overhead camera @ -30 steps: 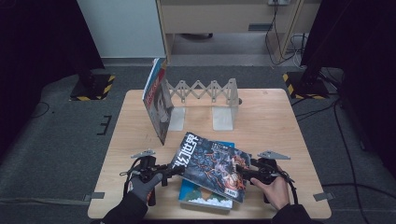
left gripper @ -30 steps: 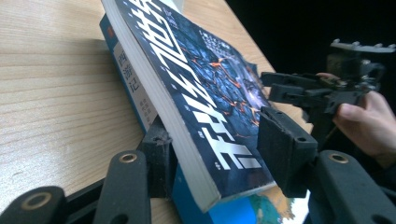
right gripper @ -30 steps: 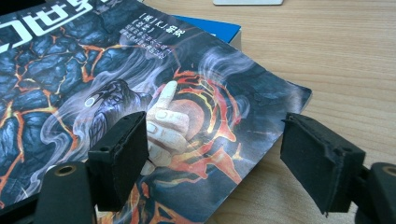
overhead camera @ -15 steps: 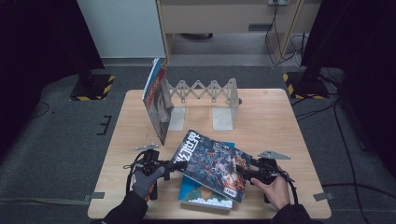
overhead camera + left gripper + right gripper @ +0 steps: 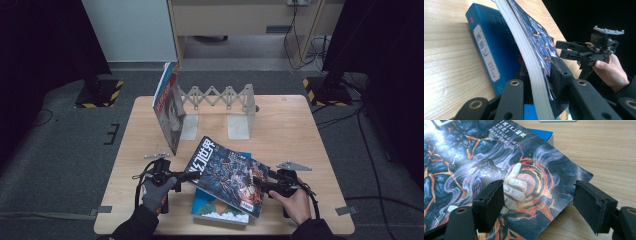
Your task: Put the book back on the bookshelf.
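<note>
A dark magazine (image 5: 225,175) with a lava-and-raven cover (image 5: 499,157) lies tilted on a blue book (image 5: 220,212) near the table's front edge. My left gripper (image 5: 186,176) has just been closing, and its jaws now pinch the magazine's thick left edge (image 5: 524,42), lifting it off the blue book (image 5: 486,47). My right gripper (image 5: 257,181) stands open at the magazine's right corner. One of its jaws is over the cover and the other over bare wood, around the corner (image 5: 539,200) without pressing it. From the left gripper view, the right gripper (image 5: 559,48) sits in a bare hand.
A red-covered book (image 5: 169,110) stands upright against the left end of a grey expanding rack (image 5: 220,97) at the back of the wooden table (image 5: 290,130). Dark floor, cables and black stands surround the table.
My left gripper has shifted slightly right toward the magazine and its jaws have come together on the magazine's edge. The right gripper has stayed where it was.
</note>
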`<state>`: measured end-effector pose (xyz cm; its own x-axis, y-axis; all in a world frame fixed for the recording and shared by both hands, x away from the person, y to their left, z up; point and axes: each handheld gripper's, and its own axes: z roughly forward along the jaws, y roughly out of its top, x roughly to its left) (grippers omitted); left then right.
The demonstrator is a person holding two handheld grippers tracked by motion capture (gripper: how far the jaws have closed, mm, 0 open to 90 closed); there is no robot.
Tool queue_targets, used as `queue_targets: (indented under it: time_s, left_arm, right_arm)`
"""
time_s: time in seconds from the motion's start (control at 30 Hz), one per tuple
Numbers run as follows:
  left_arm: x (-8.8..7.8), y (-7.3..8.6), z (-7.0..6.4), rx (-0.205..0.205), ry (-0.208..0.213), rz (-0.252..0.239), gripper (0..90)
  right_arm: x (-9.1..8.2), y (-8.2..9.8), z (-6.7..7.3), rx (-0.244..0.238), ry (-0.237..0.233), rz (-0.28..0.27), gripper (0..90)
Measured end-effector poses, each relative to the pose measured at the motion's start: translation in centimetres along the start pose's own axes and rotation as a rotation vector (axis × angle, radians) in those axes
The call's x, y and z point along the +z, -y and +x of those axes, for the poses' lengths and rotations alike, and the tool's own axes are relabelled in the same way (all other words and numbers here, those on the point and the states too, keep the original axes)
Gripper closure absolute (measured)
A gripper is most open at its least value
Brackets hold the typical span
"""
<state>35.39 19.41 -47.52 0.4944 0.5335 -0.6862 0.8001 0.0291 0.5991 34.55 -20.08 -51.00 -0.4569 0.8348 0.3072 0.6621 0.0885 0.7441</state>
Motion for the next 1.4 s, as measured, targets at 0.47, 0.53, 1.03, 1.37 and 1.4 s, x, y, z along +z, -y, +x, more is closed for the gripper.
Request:
queue_targets:
  time_s: [0.47,0.53,1.03,1.37,1.4]
  left_arm:
    - [-0.2,-1.6,-2.5,0.007,-0.008,-0.01,79.4]
    - [-0.1,-1.9,-2.8,0.009,-0.009,-0.014,80.0]
    - [-0.2,-4.7,-6.4,0.088,0.0,-0.064,82.1]
    - [-1.3,-6.6,-8.5,0.142,0.017,-0.118,82.1]
    - [-1.6,-6.8,-8.7,0.151,0.015,-0.123,82.1]
  right_arm:
    - [-1.1,-0.4,-1.6,0.018,0.046,-0.022,26.3]
    - [-1.4,-0.4,-2.0,0.02,0.062,-0.028,26.2]
    - [-2.1,0.0,-4.8,-0.011,0.202,0.021,22.2]
    - [-1.7,0.6,-6.4,-0.062,0.284,0.12,16.2]
    - [-1.6,0.6,-6.4,-0.069,0.282,0.123,15.6]
